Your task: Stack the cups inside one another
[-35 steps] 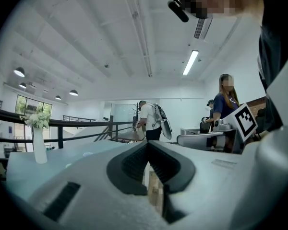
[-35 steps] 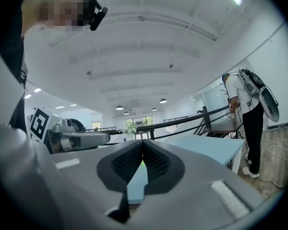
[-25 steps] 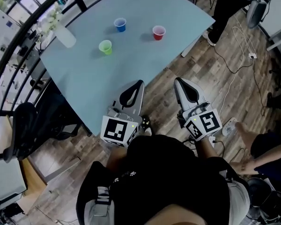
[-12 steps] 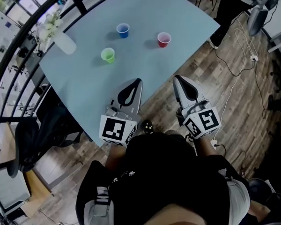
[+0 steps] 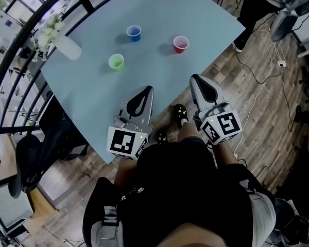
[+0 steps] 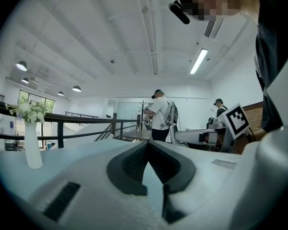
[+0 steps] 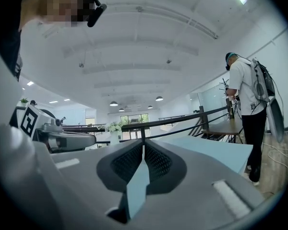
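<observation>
Three cups stand upright and apart on the light blue table (image 5: 92,91): a blue cup (image 5: 134,33) at the back, a red cup (image 5: 181,43) to its right, and a green cup (image 5: 116,62) nearest on the left. My left gripper (image 5: 148,88) is over the table's near part, below the green cup, shut and empty. My right gripper (image 5: 194,78) is at the table's near right edge, below the red cup, also shut and empty. In the left gripper view (image 6: 147,143) and the right gripper view (image 7: 143,142) the jaws meet at the tip. No cup appears in either.
A clear vase of white flowers (image 5: 67,46) stands at the table's far left corner, beside a black railing (image 5: 20,40). Cables (image 5: 257,81) lie on the wood floor at right. Other people stand beyond the table (image 6: 161,116) (image 7: 249,95). A dark chair (image 5: 26,153) sits at left.
Both grippers have moved forward toward the table and cups, still shut. The person has stepped closer, and a shoe now shows between the grippers.
</observation>
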A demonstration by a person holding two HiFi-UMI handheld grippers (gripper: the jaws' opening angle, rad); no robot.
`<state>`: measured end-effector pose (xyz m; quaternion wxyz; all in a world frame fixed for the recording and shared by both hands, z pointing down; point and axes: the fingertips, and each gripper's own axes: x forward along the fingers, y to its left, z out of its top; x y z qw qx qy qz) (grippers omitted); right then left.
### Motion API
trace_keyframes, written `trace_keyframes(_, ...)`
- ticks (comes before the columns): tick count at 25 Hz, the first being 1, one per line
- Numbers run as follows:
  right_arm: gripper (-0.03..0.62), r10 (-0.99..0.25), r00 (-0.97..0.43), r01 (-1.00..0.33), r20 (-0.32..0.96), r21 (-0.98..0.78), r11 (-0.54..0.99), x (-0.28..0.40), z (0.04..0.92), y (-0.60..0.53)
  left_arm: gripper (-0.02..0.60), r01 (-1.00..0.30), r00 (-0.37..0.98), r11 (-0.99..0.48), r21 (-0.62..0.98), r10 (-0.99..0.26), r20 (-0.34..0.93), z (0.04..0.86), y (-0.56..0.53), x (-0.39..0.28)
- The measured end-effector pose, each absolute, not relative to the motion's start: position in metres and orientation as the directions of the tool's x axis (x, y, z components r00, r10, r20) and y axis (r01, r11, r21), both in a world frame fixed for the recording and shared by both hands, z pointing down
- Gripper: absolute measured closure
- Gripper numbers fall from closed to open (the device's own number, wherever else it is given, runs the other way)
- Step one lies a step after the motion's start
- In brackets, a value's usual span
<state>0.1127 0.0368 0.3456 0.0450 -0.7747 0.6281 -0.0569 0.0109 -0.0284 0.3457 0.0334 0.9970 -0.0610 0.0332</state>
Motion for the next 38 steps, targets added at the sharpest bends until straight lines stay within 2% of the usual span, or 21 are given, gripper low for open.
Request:
trace_keyframes(11,0.569,-0.992,0.124,-0.984,0.030,-0.124,-0.127,0.193,0.354,0.000,0.589,-0.273,0.959,-0.961,0.030,-0.270,0.086,0.347,-0.059,0.064)
trace_keyframes(22,0.549,-0.998,0.039,-0.990,0.051,-0.133,-0.046,0.235,0.372,-0.058,0.589,-0.390,0.917,-0.921,0.015,-0.387,0.102,0.351,-0.107,0.091)
trace_keyframes(31,0.531,-0.996,0.004,-0.991,0.088,-0.133,-0.016,0.253,0.395,-0.061,0.589,-0.435,0.895,-0.900,0.004,-0.432,0.111,0.357,-0.106,0.102)
trace_keyframes(38,0.491,-0.990,0.000,-0.994,0.140,-0.109,-0.016,0.273,0.419,-0.062,0.589,-0.452,0.885,-0.892,-0.006,-0.449,0.121,0.361,-0.104,0.115)
